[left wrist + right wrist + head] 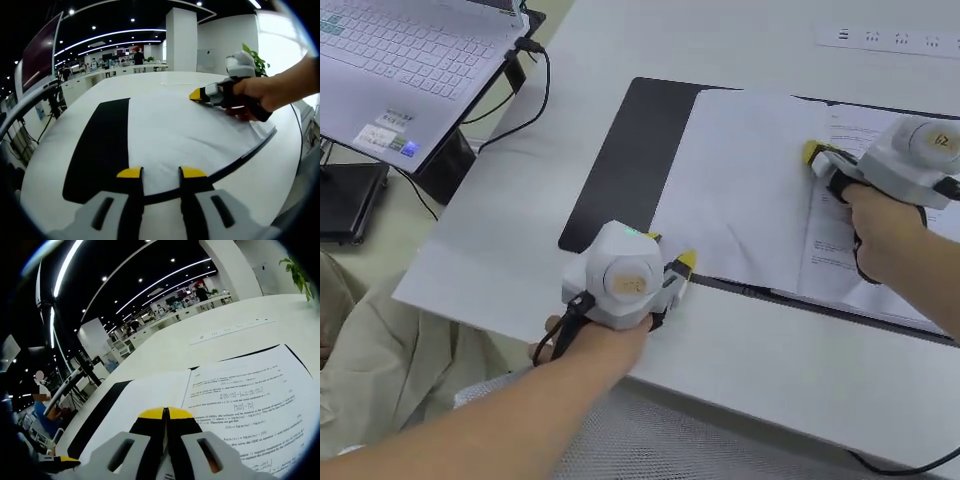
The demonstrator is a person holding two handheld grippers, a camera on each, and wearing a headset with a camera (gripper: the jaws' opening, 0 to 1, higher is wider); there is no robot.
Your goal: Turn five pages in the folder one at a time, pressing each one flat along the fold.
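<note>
The folder lies open on the white table, its black cover [625,160] bare on the left. A blank turned page [740,190] lies over the left half, and a printed page [240,390] covers the right half. My left gripper [161,172] is open at the folder's front edge, with nothing between its yellow tips; in the head view the left gripper [670,250] sits low by the near edge. My right gripper [165,413] is shut, its tips down on the paper close to the fold; the head view has the right gripper [814,153] over the middle of the folder.
A laptop [410,60] stands raised at the back left with cables [535,95] trailing beside it. A power strip [890,40] lies at the far right. The table's front edge [750,400] runs close behind my left hand.
</note>
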